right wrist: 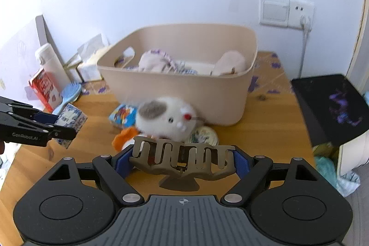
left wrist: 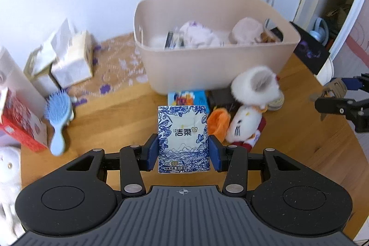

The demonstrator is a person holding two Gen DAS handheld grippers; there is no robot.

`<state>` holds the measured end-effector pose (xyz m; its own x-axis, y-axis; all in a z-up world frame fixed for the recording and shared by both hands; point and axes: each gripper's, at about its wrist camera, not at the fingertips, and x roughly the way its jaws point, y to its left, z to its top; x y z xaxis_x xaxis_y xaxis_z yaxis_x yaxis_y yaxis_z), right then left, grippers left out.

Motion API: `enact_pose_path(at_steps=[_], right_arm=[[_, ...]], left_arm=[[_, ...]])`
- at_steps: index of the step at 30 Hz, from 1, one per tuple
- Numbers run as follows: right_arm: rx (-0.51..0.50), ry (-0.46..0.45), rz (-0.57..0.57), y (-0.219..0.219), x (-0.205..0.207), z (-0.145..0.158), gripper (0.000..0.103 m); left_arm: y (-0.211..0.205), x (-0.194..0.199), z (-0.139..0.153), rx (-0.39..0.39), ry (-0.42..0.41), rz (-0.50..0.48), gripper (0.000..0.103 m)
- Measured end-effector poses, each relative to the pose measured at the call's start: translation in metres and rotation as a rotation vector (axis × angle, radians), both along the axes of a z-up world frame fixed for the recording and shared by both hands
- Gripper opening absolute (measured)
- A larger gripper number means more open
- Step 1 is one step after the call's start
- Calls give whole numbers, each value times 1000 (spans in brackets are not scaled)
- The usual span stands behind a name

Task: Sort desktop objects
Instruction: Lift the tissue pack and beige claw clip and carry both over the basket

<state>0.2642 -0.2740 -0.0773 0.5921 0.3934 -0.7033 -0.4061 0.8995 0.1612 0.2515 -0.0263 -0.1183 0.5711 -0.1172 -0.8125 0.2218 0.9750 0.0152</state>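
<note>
Holding a tissue pack (left wrist: 183, 138) pinched in the left gripper (left wrist: 183, 151), and a hair claw clip (right wrist: 182, 159) pinched in the right gripper (right wrist: 182, 161), both above the table (left wrist: 299, 142). Either could slip before the beige bin (right wrist: 180, 93); the plush mouse (right wrist: 166, 118) sits in front, kinda blocking.

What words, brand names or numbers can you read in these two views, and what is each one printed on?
"洁柔": brand on the blue-and-white tissue pack held in the left gripper.
"6片": lower left corner of the same pack; the line beneath is too small to read.
"GenRoboLAI" or close to it: side of the left gripper, seen from the right wrist.
Red carton, bright snack packet and round tin: print too blurred.
</note>
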Motion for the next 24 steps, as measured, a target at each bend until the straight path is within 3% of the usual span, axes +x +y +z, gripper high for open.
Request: enact_pose_path(at_steps=[15,24], right_arm=[[32,-125,-64,-27,28,47,83],[40,-160,-87,-38,58,62,83]], left_arm=[[-7,30,57,-3,-143,-16,46],[-25,71,72,3,-190,-15,46]])
